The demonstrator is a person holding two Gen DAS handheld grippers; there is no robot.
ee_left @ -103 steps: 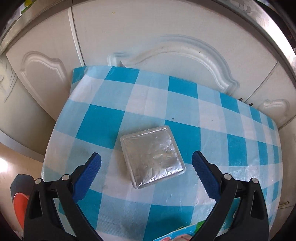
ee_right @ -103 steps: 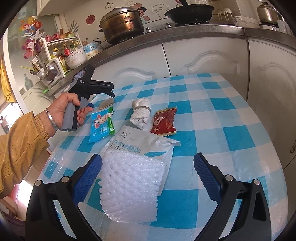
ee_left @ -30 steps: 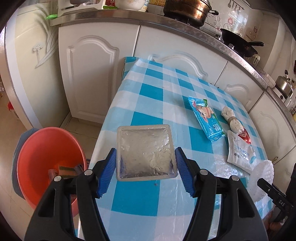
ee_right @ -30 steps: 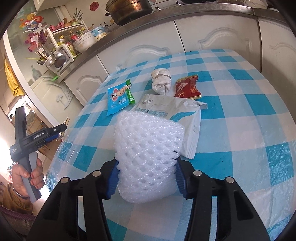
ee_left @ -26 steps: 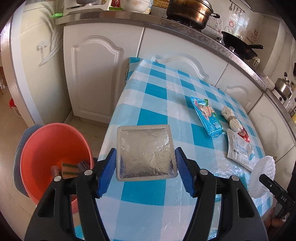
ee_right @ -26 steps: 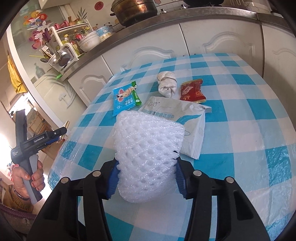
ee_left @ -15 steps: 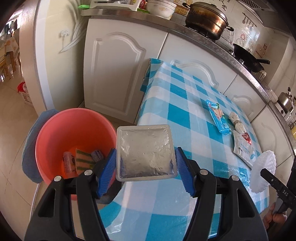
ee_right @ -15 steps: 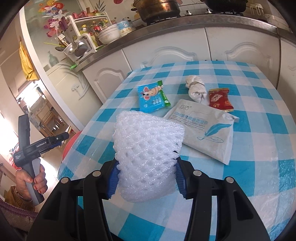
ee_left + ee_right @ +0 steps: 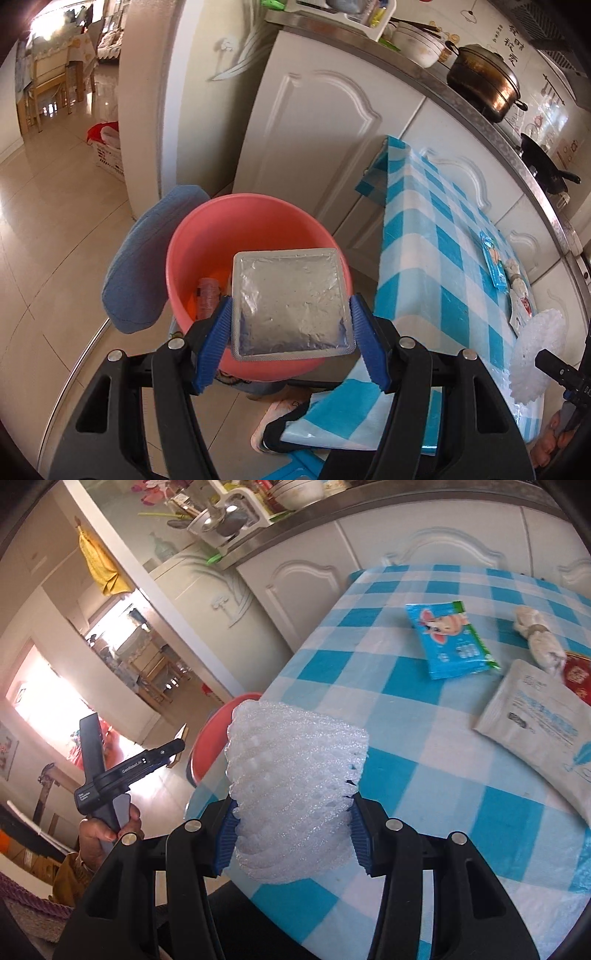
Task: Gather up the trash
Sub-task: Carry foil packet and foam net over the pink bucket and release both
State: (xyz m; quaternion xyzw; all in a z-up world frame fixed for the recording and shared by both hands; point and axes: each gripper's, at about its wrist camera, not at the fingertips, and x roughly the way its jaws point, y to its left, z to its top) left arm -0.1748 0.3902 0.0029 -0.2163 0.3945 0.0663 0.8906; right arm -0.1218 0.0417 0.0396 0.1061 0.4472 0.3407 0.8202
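Note:
My left gripper (image 9: 290, 308) is shut on a square silver foil packet (image 9: 291, 295), which hangs over the open mouth of a red bucket (image 9: 221, 225) on the floor beside the table. Some trash (image 9: 207, 295) lies in the bucket's bottom. My right gripper (image 9: 291, 812) is shut on a white foam net sleeve (image 9: 295, 775), held above the table's corner nearest the bucket (image 9: 208, 738). In the right wrist view the left gripper's body (image 9: 125, 771) shows at the left in a hand (image 9: 99, 830). The foam net (image 9: 535, 354) also shows at the left wrist view's right edge.
On the blue-checked tablecloth (image 9: 424, 775) lie a blue snack packet (image 9: 450, 638), a white crumpled wad (image 9: 539, 638), a white pouch (image 9: 535, 731) and a red wrapper (image 9: 576, 672). A blue cloth (image 9: 144, 266) hangs beside the bucket. White cabinets (image 9: 314, 129) stand behind.
Both grippers closed on their items earlier and lifted them. Over the last second the foil packet moved left off the table to above the bucket, and the foam net moved toward the table's bucket-side corner.

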